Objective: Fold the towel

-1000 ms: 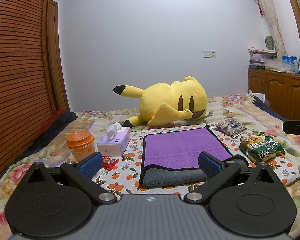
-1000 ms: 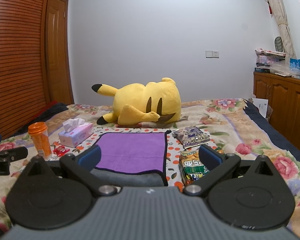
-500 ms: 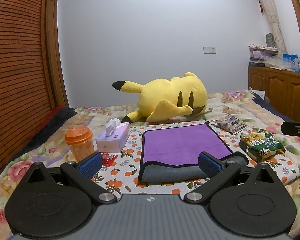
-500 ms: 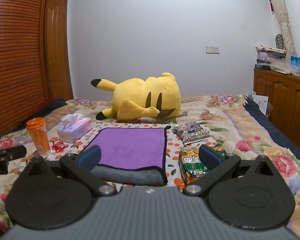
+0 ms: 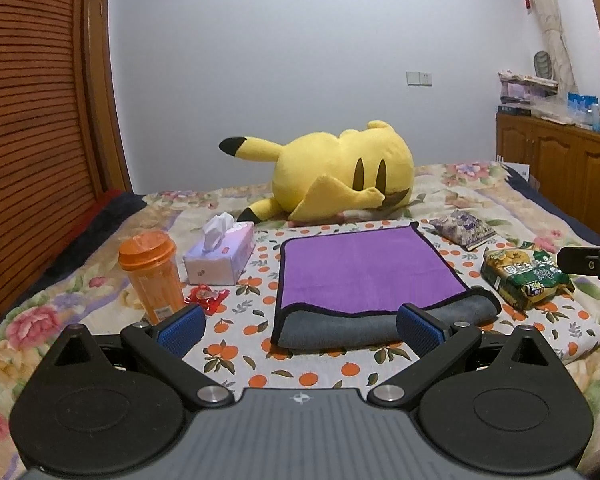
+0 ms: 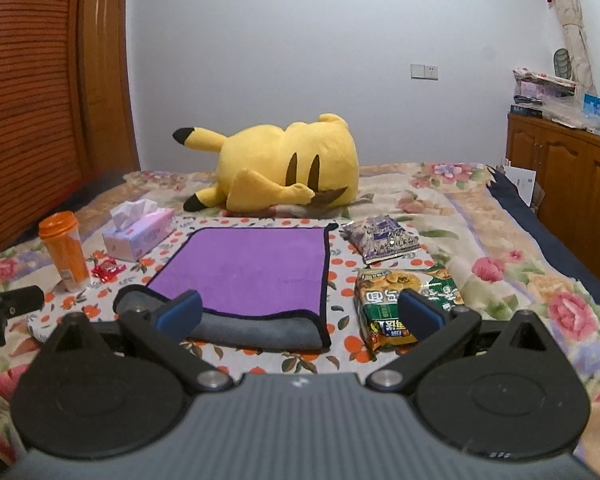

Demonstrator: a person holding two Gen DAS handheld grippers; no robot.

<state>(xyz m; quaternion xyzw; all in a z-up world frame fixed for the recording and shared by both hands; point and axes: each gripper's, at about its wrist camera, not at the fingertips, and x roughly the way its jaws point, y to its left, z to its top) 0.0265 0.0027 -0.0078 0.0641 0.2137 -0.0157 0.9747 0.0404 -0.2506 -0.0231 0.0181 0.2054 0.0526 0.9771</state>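
Tissue box (image 5: 220, 260) shows a tissue; both grippers' jaws gape wide, empty.

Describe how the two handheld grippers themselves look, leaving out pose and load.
Both look alike. The left gripper and the right gripper each have a ribbed grey body with a small centre emblem, two round black discs, and black linkage arms with silver pivot bolts. Their fingers end in textured blue pads. No cables or sleeves show.

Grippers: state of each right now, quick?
Left gripper: open, empty, short of the towel.
Right gripper: open, empty, holding nothing.
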